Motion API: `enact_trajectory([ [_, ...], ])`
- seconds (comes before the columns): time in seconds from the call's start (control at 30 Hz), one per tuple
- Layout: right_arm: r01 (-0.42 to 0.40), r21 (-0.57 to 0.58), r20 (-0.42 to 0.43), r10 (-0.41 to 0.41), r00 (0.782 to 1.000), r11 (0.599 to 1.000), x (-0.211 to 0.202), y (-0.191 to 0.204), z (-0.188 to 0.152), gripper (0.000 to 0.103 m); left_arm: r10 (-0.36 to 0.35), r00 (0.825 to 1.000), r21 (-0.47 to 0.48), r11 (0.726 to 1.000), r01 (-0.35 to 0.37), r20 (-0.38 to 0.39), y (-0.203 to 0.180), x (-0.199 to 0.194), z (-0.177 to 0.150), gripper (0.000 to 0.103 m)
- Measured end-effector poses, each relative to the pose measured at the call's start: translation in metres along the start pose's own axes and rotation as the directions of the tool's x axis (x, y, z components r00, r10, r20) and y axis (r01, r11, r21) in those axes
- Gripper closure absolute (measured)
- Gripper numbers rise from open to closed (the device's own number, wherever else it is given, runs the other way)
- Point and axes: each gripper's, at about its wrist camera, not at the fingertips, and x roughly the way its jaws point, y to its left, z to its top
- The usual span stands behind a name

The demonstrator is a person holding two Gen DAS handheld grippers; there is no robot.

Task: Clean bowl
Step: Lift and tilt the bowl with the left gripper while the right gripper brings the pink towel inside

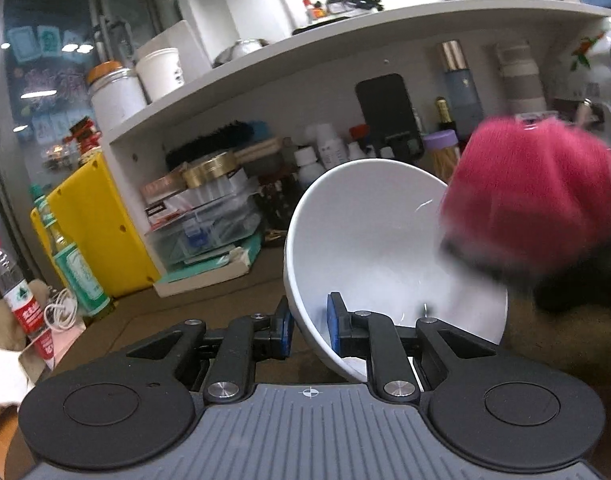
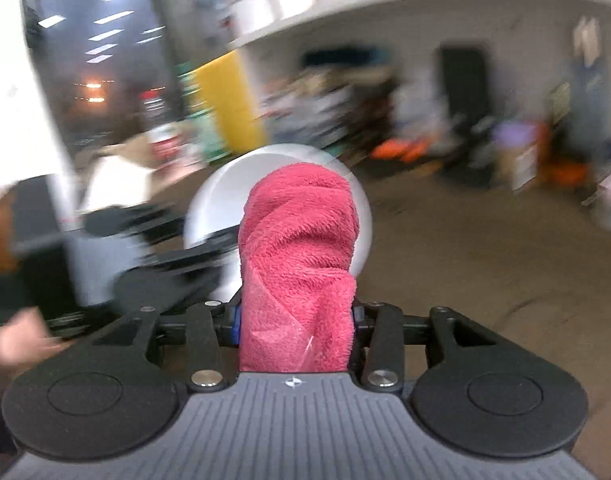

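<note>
Left gripper pinches your bowl rim, tilted | right gripper clamps cloth | cloth at rim; wiping barely begun, inside left.

Ahead of me the tilted white ceramic bowl fills the middle, its mouth half blocked by the bunched pink terry cloth. Cluttered grey shelf unit closes the rear; brown tabletop right lies open.
</note>
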Motion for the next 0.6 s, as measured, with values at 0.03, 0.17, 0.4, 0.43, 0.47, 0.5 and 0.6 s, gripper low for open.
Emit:
enact_trajectory([
  [0.03, -0.04, 0.024, -0.025, 0.041, 0.999, 0.999, 0.007, -0.002, 0.001, 0.059, -0.013, 1.0, 0.015, 1.0, 0.013, -0.002, 0.001, -0.001, 0.0, 0.085],
  [0.17, -0.108, 0.178, -0.062, 0.121, 0.991, 0.978, 0.028, -0.024, 0.012, 0.06, -0.017, 1.0, 0.092, 0.996, 0.017, 0.007, -0.002, -0.007, -0.003, 0.084],
  [0.4, -0.109, 0.285, -0.041, 0.126, 0.991, 0.952, 0.024, -0.046, 0.021, 0.049, -0.024, 1.0, 0.08, 0.997, 0.023, 0.016, -0.004, -0.007, -0.006, 0.082],
  [0.43, -0.096, 0.253, -0.019, 0.104, 0.994, 0.963, 0.019, -0.04, 0.02, 0.045, -0.028, 0.999, 0.072, 0.997, 0.027, 0.014, -0.003, -0.007, -0.006, 0.082],
  [0.47, -0.082, 0.224, 0.004, 0.083, 0.997, 0.971, 0.015, -0.035, 0.018, 0.034, -0.03, 0.999, 0.062, 0.998, 0.029, 0.013, -0.003, -0.006, -0.006, 0.082],
  [0.5, -0.073, 0.209, 0.022, 0.07, 0.997, 0.975, 0.013, -0.03, 0.017, 0.021, -0.032, 0.999, 0.051, 0.998, 0.031, 0.011, -0.002, -0.005, -0.006, 0.081],
  [0.6, -0.004, 0.137, 0.099, -0.009, 0.995, 0.991, 0.003, -0.013, 0.014, 0.006, -0.033, 0.999, 0.028, 0.999, 0.033, 0.002, -0.001, -0.003, -0.009, 0.079],
])
